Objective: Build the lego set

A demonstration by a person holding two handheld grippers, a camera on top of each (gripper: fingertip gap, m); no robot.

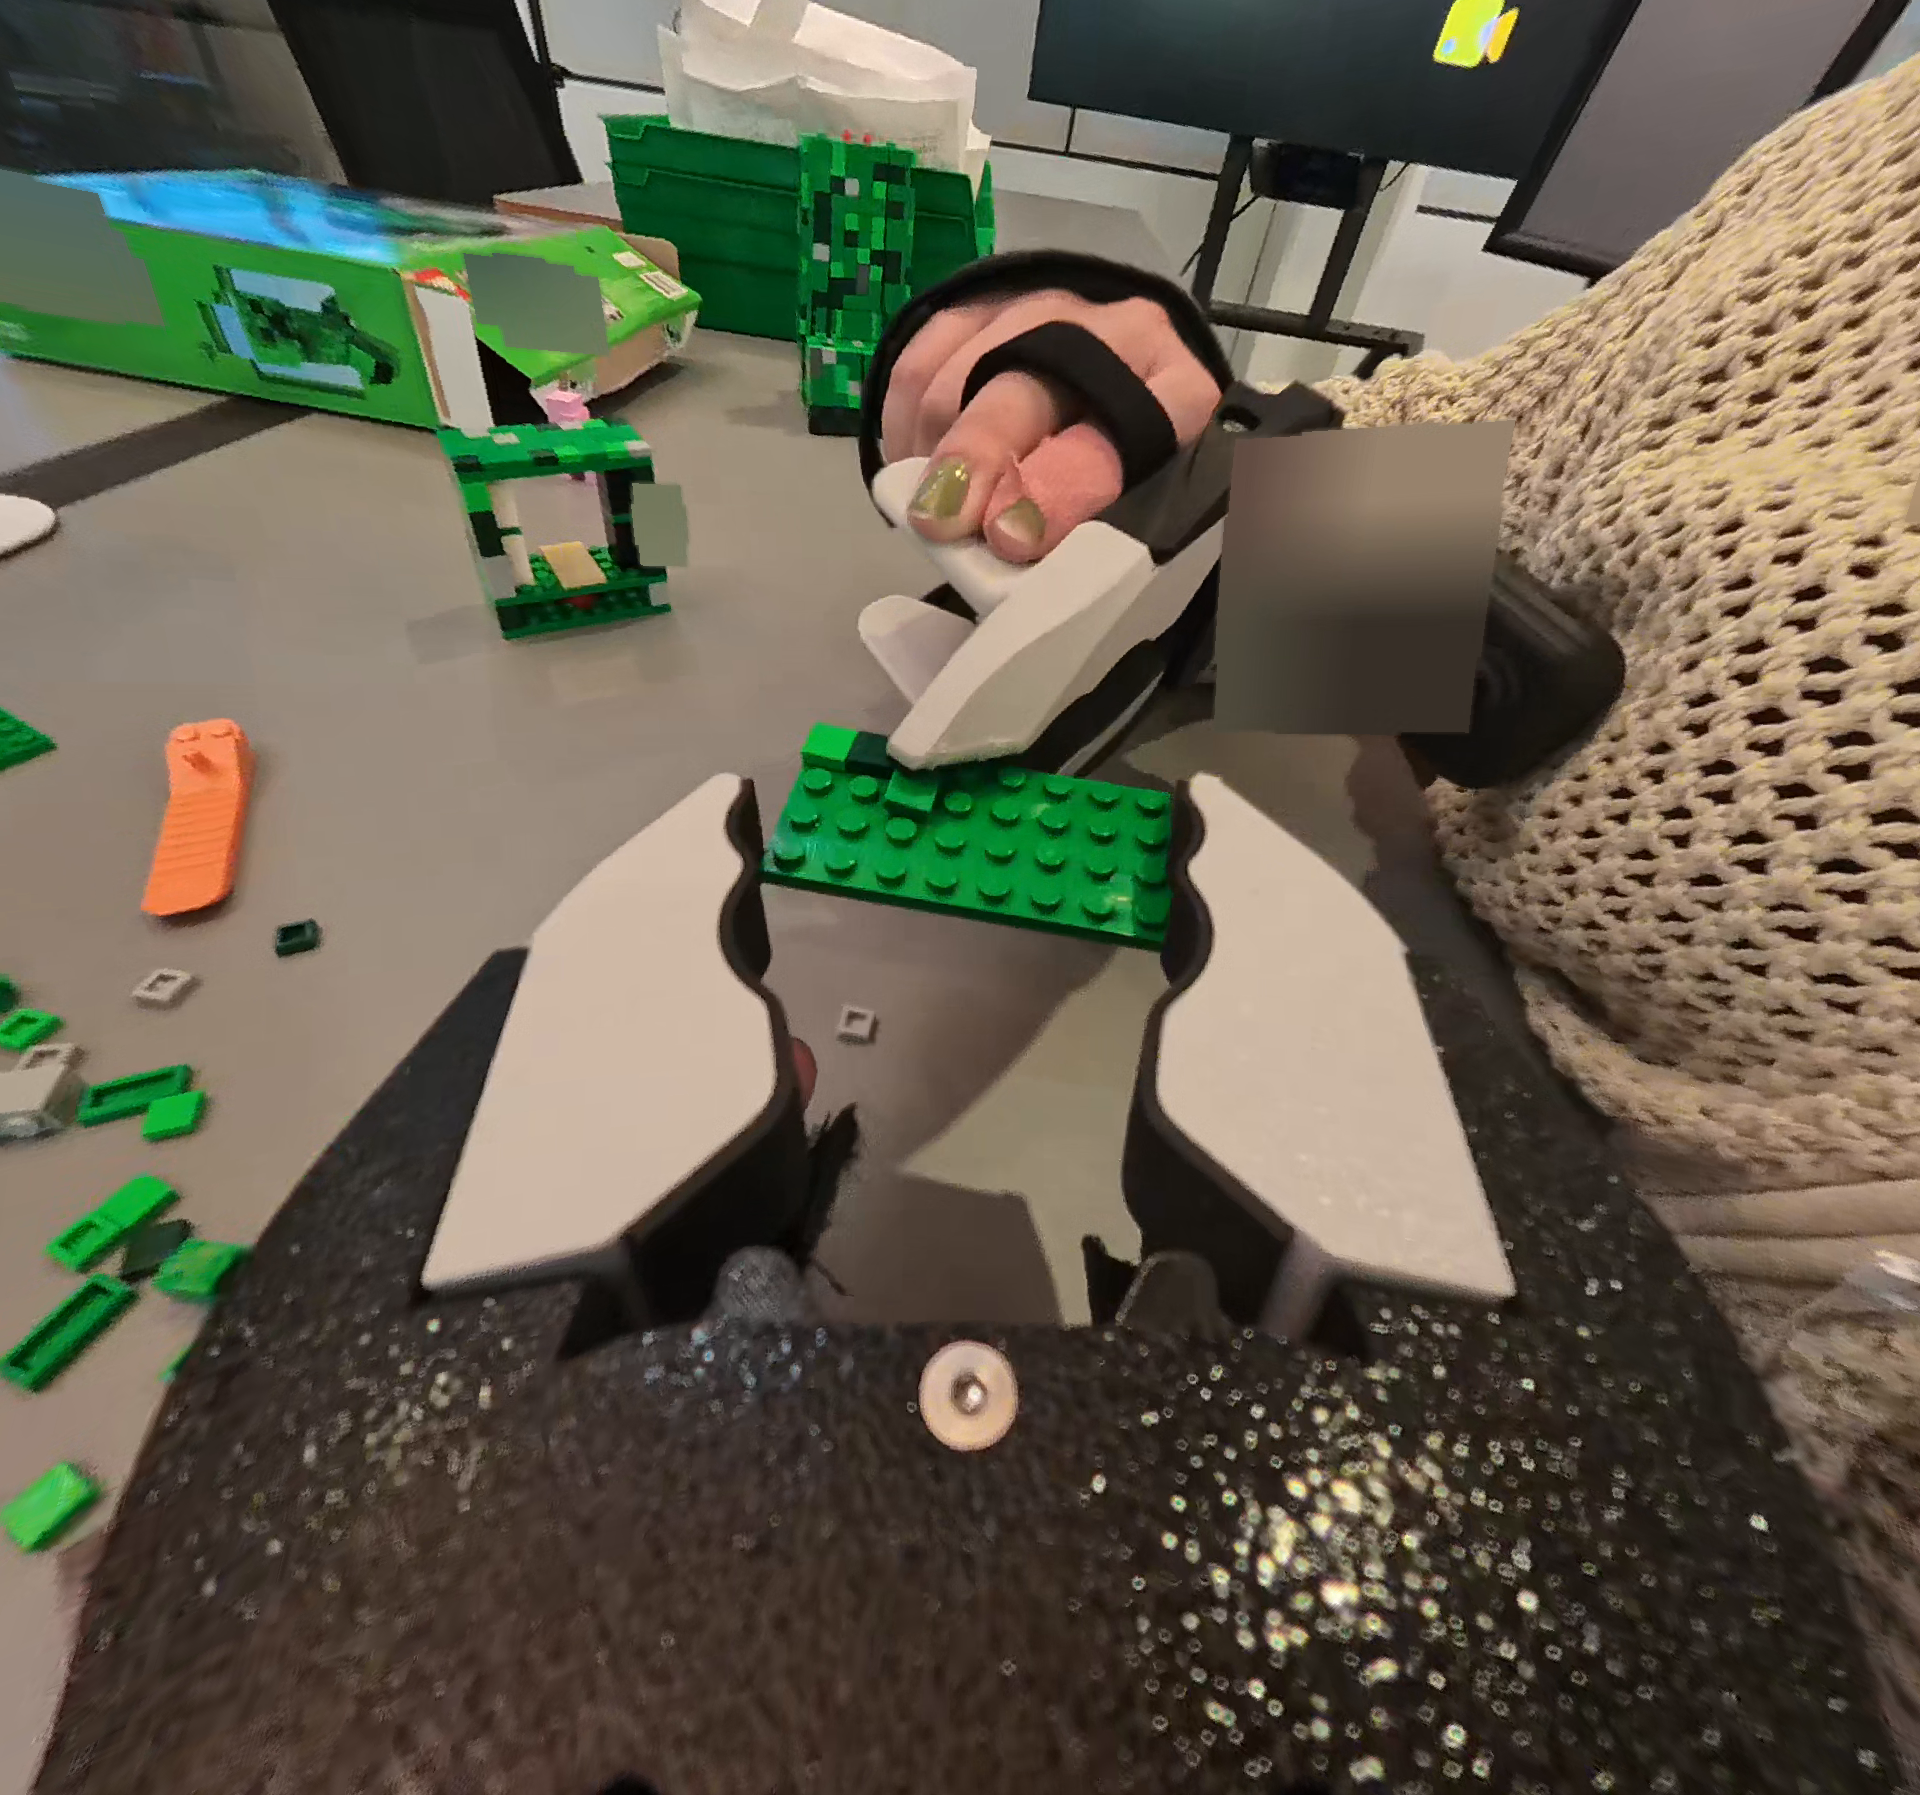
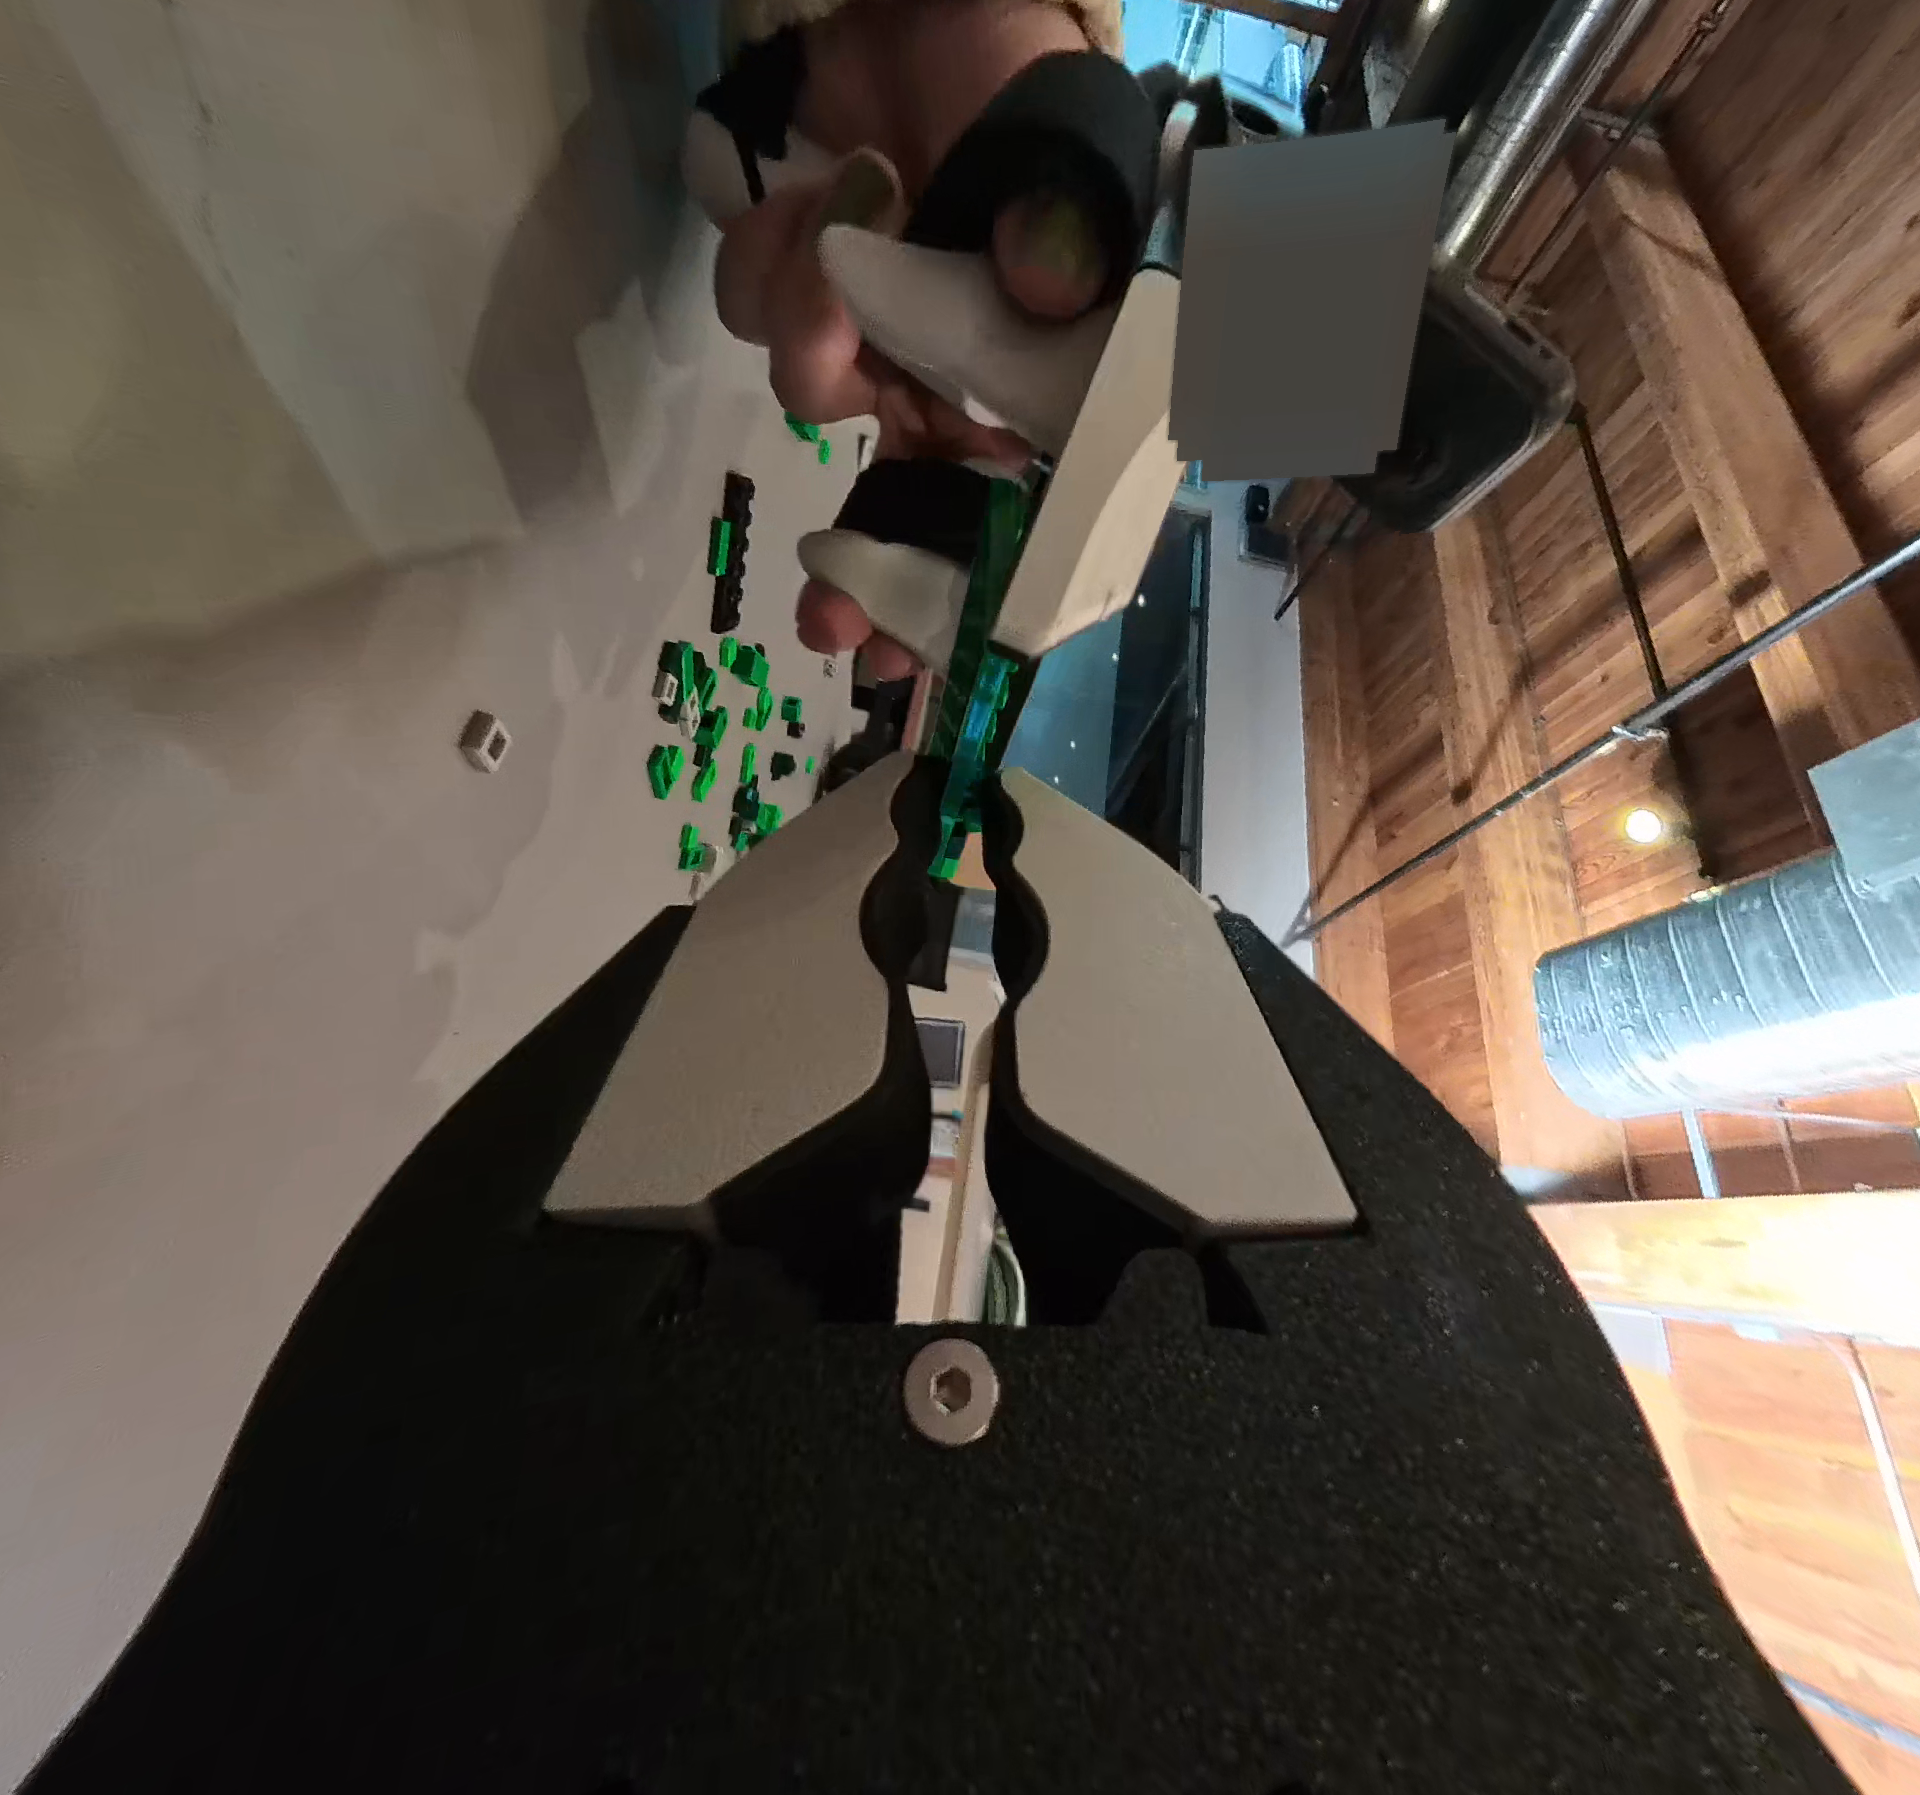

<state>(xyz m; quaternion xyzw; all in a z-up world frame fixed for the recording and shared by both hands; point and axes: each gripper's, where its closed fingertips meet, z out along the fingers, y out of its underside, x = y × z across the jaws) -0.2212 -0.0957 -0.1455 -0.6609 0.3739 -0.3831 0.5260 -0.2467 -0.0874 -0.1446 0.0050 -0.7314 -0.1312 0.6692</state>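
Observation:
A flat green studded plate (image 1: pixel 977 852) hangs above the grey table, held by its two short ends between the pads of my left gripper (image 1: pixel 966 789). A light green piece (image 1: pixel 828 743), a dark green piece (image 1: pixel 864 753) and a green tile (image 1: pixel 909 795) sit near its far edge. My right gripper (image 1: pixel 925 748) comes in from behind and pinches that far edge by the small pieces. In the right wrist view the plate (image 2: pixel 971 685) shows edge-on, clamped between my right gripper's (image 2: pixel 956 789) nearly closed pads. A left finger (image 2: pixel 1091 519) presses on its other end.
An orange brick separator (image 1: pixel 197 820) and loose green and grey pieces (image 1: pixel 104 1226) lie at the left of the table (image 1: pixel 364 706). A small green build (image 1: pixel 561 530), a green box (image 1: pixel 260 311) and a blocky green figure (image 1: pixel 852 259) stand behind. A knit sleeve (image 1: pixel 1662 602) fills the right. Left and right tips are no more than a few centimetres apart.

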